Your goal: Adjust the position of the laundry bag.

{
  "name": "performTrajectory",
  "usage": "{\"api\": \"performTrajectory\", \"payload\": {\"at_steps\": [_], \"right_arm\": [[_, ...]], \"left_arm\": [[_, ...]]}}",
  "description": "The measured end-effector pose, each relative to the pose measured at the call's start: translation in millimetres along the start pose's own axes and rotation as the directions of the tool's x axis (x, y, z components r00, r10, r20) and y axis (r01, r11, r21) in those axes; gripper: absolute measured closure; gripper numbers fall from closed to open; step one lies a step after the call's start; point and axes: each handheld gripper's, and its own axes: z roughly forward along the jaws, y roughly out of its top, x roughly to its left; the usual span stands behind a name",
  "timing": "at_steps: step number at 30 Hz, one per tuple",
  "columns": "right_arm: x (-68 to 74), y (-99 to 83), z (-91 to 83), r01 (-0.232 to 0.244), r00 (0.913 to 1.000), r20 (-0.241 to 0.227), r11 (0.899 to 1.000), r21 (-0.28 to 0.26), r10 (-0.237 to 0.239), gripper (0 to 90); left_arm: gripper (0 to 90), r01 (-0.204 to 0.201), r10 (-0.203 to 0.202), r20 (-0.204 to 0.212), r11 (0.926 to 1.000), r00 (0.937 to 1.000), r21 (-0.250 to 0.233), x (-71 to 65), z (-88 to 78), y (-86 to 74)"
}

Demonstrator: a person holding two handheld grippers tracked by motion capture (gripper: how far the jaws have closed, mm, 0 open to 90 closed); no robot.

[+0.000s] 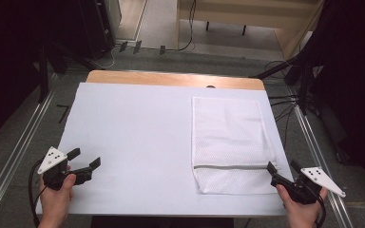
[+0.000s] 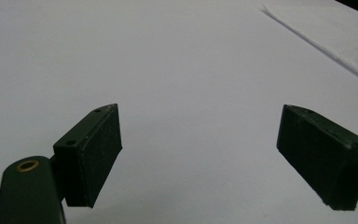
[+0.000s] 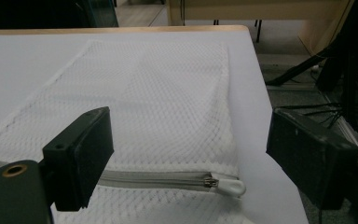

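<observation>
A white mesh laundry bag [image 1: 230,142] is seen lying flat on the right half of the white-covered desk [image 1: 133,137], its grey zipper [image 3: 158,179] shut and the white pull tab [image 3: 228,186] resting near the bag's right edge. The right tool [image 1: 281,169] is held wide open and empty just beside that corner, the tab framed between its jaws in the right gripper view. The left tool [image 1: 84,159], likewise open and empty, is poised over bare desk well apart from the bag. An approach is judged to be in hand; next, the tab would need pinching while the bag is steadied. Nothing is seen blocking the way.
</observation>
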Motion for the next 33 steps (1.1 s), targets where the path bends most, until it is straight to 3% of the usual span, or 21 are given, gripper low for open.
{"api": "performTrajectory", "payload": {"at_steps": [5,7,8,9,10,11,12,13,14,16,19,20,21,24,26,27,28,29,30,33], "right_arm": [[-3.0,-2.4,0.5,-0.004,0.9996,-0.026,1.0,-0.017,0.004,27.2],[-2.2,-2.7,1.7,0.004,0.9997,-0.025,1.0,-0.018,-0.005,32.0],[-1.4,-1.6,1.9,-0.02,0.998,-0.061,1.0,-0.01,0.019,39.6],[-1.4,-1.6,1.9,-0.02,0.998,-0.061,1.0,-0.01,0.019,39.6],[0.0,0.3,1.7,-0.043,0.993,-0.11,0.999,-0.013,0.041,41.6],[0.0,0.3,1.7,-0.043,0.993,-0.11,0.999,-0.013,0.041,41.6],[4.9,2.2,2.3,-0.015,0.9967,-0.08,1.0,-0.014,0.014,41.0],[7.5,2.5,2.3,-0.007,0.9973,-0.073,1.0,-0.015,0.006,40.4],[9.3,2.5,2.6,-0.002,0.9969,-0.078,1.0,-0.013,0.001,39.4],[10.3,2.3,3.4,0.001,0.9966,-0.082,1.0,-0.01,-0.002,40.3],[10.2,-0.4,8.8,-0.01,0.9942,-0.106,1.0,0.021,0.012,44.7],[9.9,-1.2,11.0,-0.002,0.9945,-0.105,0.999,0.037,0.005,45.0],[9.9,-1.2,11.0,-0.002,0.9945,-0.105,0.999,0.037,0.005,45.0],[10.3,-1.4,11.3,-0.001,0.9964,-0.085,0.999,0.04,0.005,44.2],[11.5,-1.8,10.0,0.003,0.9972,-0.074,0.999,0.036,-0.001,44.1],[11.5,-1.8,10.0,0.003,0.9972,-0.074,0.999,0.036,-0.001,44.1],[12.3,-1.9,9.7,0.007,0.9969,-0.078,0.999,0.035,-0.004,44.1],[12.7,-2.0,9.9,0.008,0.997,-0.078,0.999,0.035,-0.006,44.0],[13.4,-2.0,10.5,0.013,0.9969,-0.077,0.999,0.034,-0.01,44.0],[14.3,-2.3,11.9,0.02,0.9965,-0.082,0.999,0.037,-0.017,43.8]], "left_arm": [[16.6,-0.005,0.005,0.015,1.0,0.9999,-0.004,-6.7,3.2,0.4],[25.3,-0.005,0.006,0.032,0.9999,0.9995,-0.011,-12.5,7.7,1.7],[27.3,-0.013,0.012,0.062,0.9997,0.998,0.02,-21.8,19.0,6.1],[28.2,-0.013,0.012,0.062,0.9997,0.998,0.02,-21.8,19.0,6.1],[30.8,-0.021,0.017,0.081,0.9989,0.9966,0.043,-33.8,31.1,10.9],[31.7,-0.021,0.017,0.081,0.9989,0.9966,0.043,-33.8,31.1,10.9],[33.6,-0.049,0.042,0.102,0.9968,0.9939,0.063,-49.4,44.6,16.1],[35.7,-0.049,0.042,0.102,0.9968,0.9939,0.063,-49.4,44.6,16.1],[37.0,-0.074,0.065,0.11,0.994,0.9918,0.08,-60.9,55.4,21.2],[38.4,-0.078,0.068,0.117,0.9932,0.9908,0.087,-68.7,63.1,25.0],[42.2,-0.08,0.06,0.166,0.9896,0.9843,0.119,-87.3,83.6,35.9],[44.3,-0.08,0.048,0.206,0.9849,0.9774,0.153,-99.7,97.4,41.0],[45.3,-0.08,0.048,0.206,0.9849,0.9774,0.153,-99.7,97.4,41.0],[47.5,-0.079,0.024,0.276,0.979,0.9607,0.188,-126.0,123.6,45.7],[50.3,-0.096,0.028,0.298,0.9717,0.9542,0.216,-143.7,141.2,47.0],[51.4,-0.096,0.028,0.298,0.9717,0.9542,0.216,-143.7,141.2,47.0],[54.3,-0.097,0.023,0.306,0.9687,0.9517,0.228,-154.0,152.7,47.7],[54.4,-0.097,0.023,0.306,0.9687,0.9517,0.228,-154.0,152.7,47.7],[54.7,-0.09,0.01,0.309,0.9654,0.9509,0.245,-162.1,162.7,48.4],[55.6,-0.073,-0.009,0.311,0.9656,0.9503,0.249,-168.8,171.1,49.1]]}}
